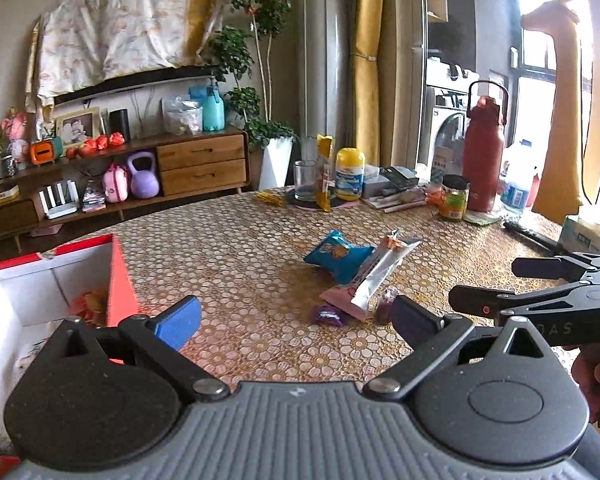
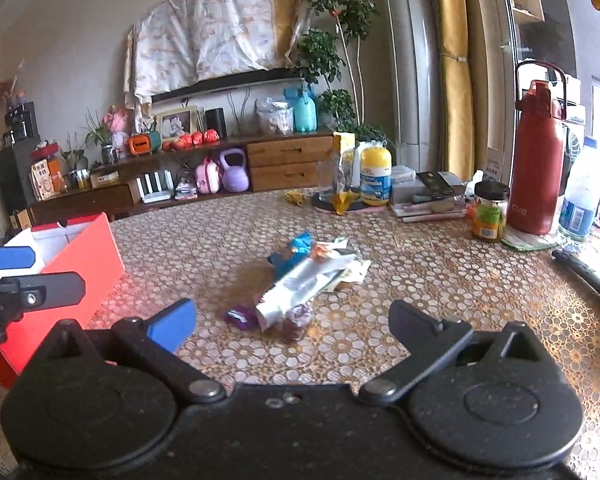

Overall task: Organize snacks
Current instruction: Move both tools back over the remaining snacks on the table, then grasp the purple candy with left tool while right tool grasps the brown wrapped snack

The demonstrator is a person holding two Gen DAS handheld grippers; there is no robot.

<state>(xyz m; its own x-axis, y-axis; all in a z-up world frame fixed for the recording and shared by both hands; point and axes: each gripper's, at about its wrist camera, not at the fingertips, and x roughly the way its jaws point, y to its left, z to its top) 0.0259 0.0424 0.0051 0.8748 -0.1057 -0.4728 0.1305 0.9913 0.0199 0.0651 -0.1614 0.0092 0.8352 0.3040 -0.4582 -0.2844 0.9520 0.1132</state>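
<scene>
A small pile of snacks lies mid-table: a blue packet (image 1: 337, 255), a silver and pink wrapper (image 1: 376, 272) across it, and a purple candy (image 1: 329, 314). The pile also shows in the right wrist view, with the silver wrapper (image 2: 300, 284) and purple candy (image 2: 242, 316). A red and white box (image 1: 60, 280) stands open at the left with snacks inside; it also shows in the right wrist view (image 2: 80, 264). My left gripper (image 1: 296, 316) is open and empty, beside the box. My right gripper (image 2: 292, 320) is open and empty, just short of the pile.
The table's far side holds a glass (image 1: 305, 180), a yellow-capped tub (image 1: 350, 174), a jar (image 1: 454, 198), a red flask (image 1: 483, 160), a water bottle (image 2: 580, 196) and a tissue box (image 1: 588, 232). A black rod (image 2: 588, 276) lies at the right edge.
</scene>
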